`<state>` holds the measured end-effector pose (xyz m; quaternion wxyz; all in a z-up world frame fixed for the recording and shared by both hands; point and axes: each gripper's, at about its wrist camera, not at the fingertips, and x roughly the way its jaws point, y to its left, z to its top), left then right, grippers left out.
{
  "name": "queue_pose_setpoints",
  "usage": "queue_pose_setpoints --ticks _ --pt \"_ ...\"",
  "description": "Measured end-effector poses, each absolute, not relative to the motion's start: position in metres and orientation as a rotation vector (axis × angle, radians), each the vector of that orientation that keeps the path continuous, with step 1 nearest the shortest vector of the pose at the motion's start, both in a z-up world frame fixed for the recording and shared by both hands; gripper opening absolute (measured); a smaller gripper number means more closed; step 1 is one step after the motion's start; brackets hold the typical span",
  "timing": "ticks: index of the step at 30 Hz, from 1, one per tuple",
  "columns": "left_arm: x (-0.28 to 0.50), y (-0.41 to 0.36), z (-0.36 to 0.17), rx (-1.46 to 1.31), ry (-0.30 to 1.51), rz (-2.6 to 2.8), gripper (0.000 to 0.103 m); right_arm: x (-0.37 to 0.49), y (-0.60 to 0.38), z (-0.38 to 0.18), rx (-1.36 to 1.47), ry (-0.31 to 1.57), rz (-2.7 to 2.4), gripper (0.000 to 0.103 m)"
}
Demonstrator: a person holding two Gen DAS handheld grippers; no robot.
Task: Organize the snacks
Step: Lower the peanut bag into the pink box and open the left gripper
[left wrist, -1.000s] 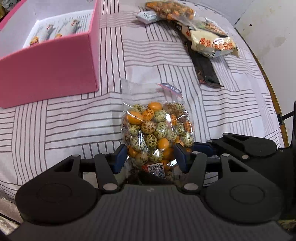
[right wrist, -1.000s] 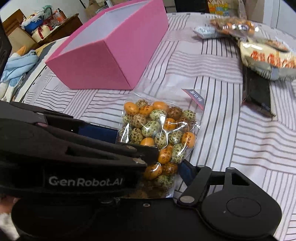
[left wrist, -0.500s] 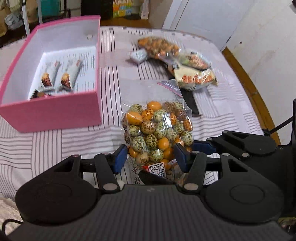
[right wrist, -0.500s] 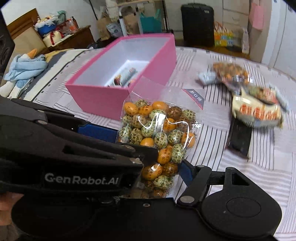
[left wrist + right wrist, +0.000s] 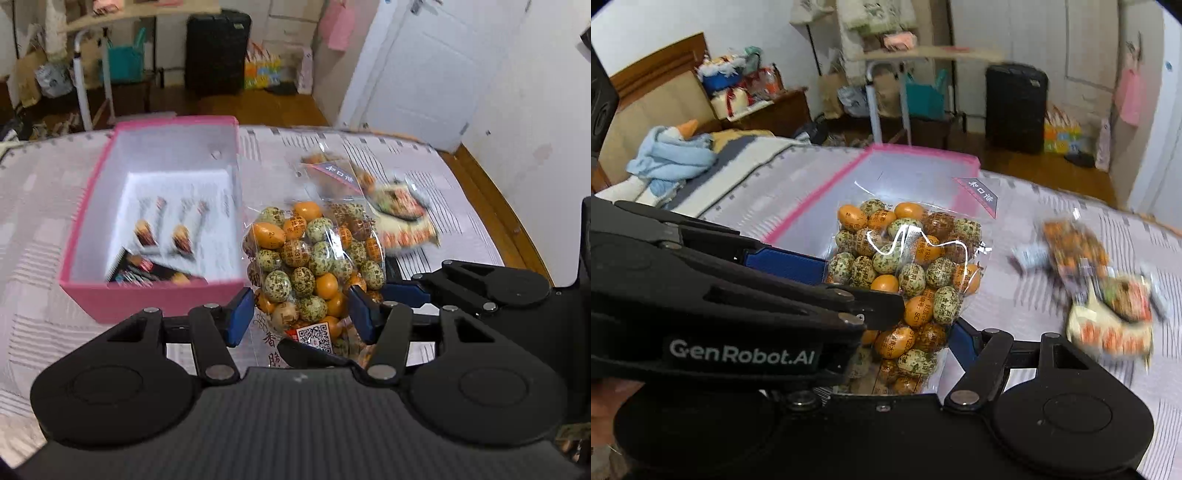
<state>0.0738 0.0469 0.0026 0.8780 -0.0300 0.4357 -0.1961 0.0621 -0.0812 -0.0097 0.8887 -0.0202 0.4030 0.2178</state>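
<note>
A clear bag of orange and speckled green candies hangs in the air above the striped table. My left gripper is shut on its lower part, a blue pad on each side. In the right wrist view the same bag sits between my right gripper's jaws, the right pad against it and the left finger hidden behind the left gripper's black body. The open pink box stands just left of the bag and holds several wrapped snack bars.
More snack packets lie on the cloth to the right of the bag, blurred, and show as snack packets in the right wrist view. The table's wooden edge curves along the right. A bed with a blue cloth lies to the left.
Both grippers have risen together with the candy bag, lifting it off the cloth. The views tilted up, so the inside of the pink box and the room behind came into sight.
</note>
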Motion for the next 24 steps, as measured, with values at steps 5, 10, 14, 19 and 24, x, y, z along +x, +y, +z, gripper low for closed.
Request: queue_pose_setpoints --ticks 5,10,14,19,24 --pt "0.101 0.072 0.026 -0.068 0.817 -0.348 0.053 0.103 -0.068 0.004 0.022 0.746 0.527 0.075" --pt "0.149 0.091 0.03 -0.042 0.776 -0.298 0.054 0.154 -0.053 -0.006 0.04 0.706 0.579 0.075" --pt "0.187 0.101 0.016 -0.038 0.777 -0.26 0.054 0.189 -0.044 -0.023 0.072 0.718 0.595 0.075" --pt "0.23 0.111 -0.012 -0.064 0.808 -0.249 0.054 0.22 -0.04 -0.049 0.12 0.782 0.587 0.075" --pt "0.259 0.112 -0.044 -0.09 0.884 -0.252 0.053 0.237 -0.025 -0.069 0.049 0.843 0.541 0.075"
